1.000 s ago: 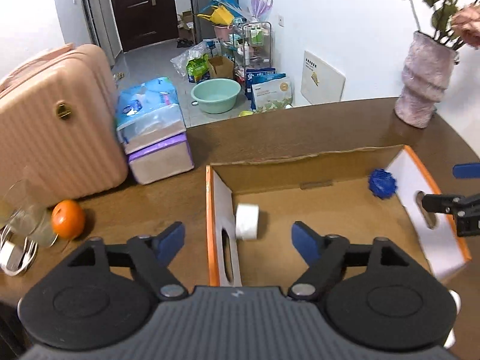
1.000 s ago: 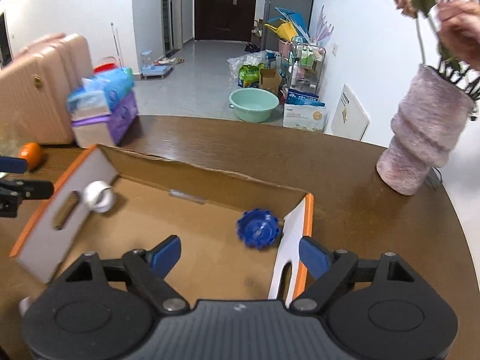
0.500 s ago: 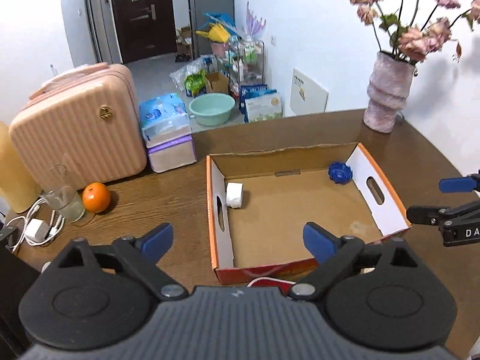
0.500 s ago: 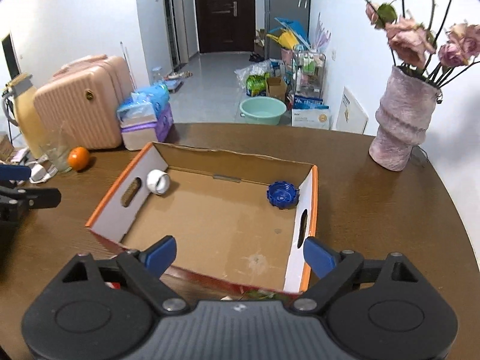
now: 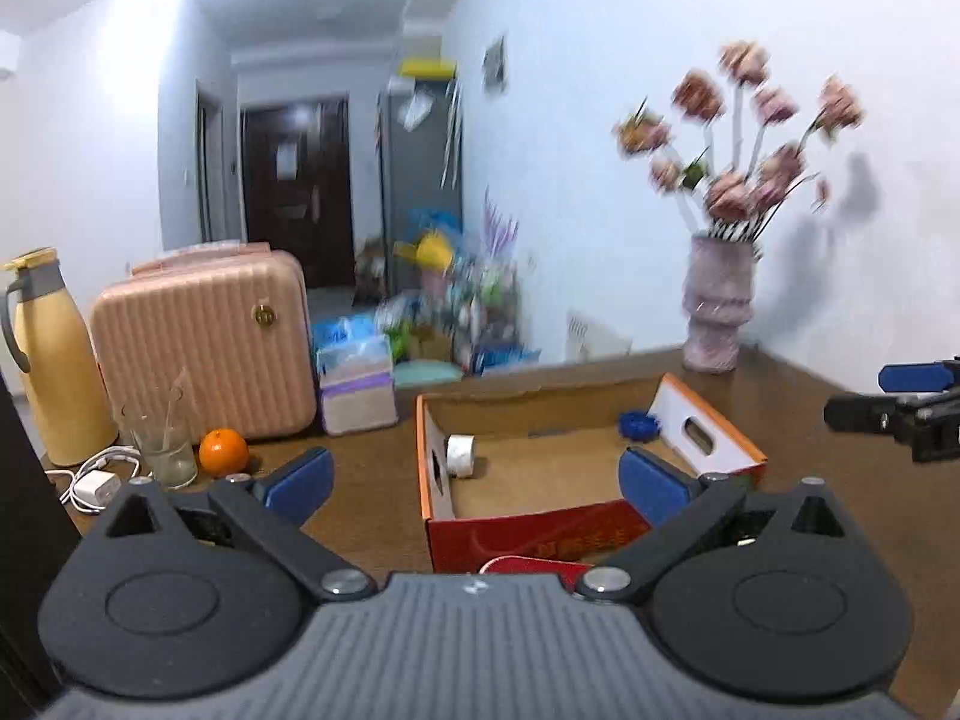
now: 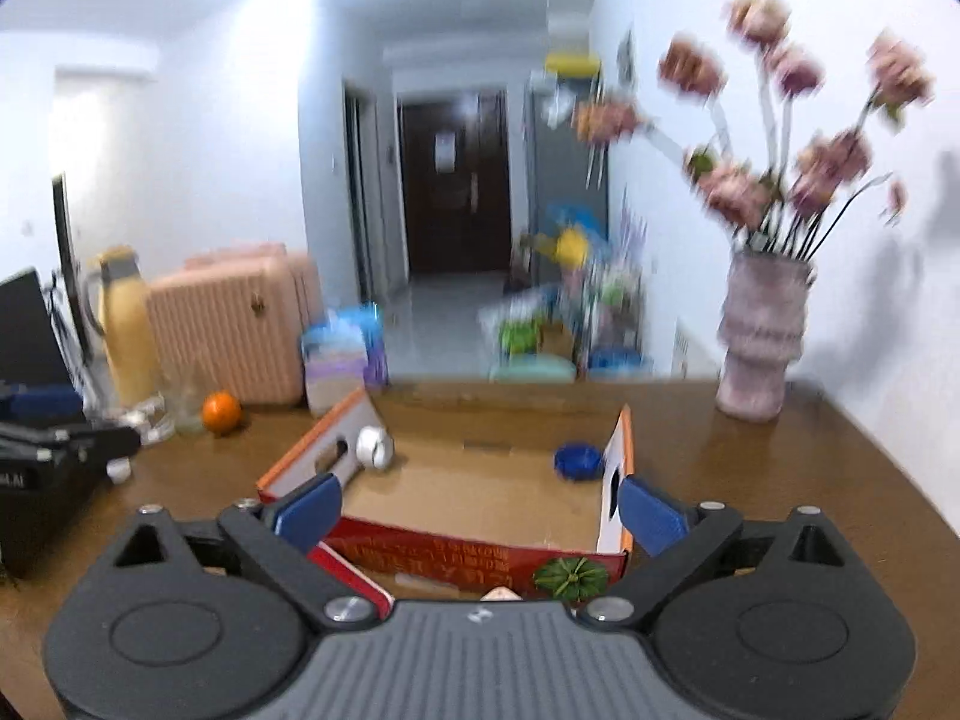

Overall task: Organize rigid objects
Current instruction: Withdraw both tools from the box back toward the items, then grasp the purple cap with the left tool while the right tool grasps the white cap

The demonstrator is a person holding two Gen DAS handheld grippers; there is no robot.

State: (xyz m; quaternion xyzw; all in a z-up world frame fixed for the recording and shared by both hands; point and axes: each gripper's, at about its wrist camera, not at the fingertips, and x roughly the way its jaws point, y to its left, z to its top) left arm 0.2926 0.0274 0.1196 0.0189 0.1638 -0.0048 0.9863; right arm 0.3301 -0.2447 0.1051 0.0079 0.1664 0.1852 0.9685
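An open cardboard box point(image 5: 594, 519) with red front and orange rims sits on the brown table; it also shows in the right wrist view point(image 6: 468, 549). Inside lie a white tape roll point(image 5: 461, 455) point(image 6: 373, 447) at the left wall and a blue round lid point(image 5: 639, 423) point(image 6: 577, 461) at the right. My left gripper point(image 5: 477, 483) is open and empty, before the box. My right gripper point(image 6: 480, 507) is open and empty, before the box. A small green pumpkin-shaped object point(image 6: 570, 577) and a red flat item point(image 6: 351, 576) lie at the box's front.
A pink suitcase point(image 5: 204, 345), yellow thermos point(image 5: 57, 360), glass point(image 5: 165, 447), orange point(image 5: 223, 452) and white charger point(image 5: 96, 489) stand at the left. A vase of flowers point(image 5: 717, 312) stands at the back right. Tissue packs point(image 5: 354, 381) sit behind the box.
Both grippers have pulled back and tilted up from over the box to in front of it. The view is now blurred by motion. Both stay open.
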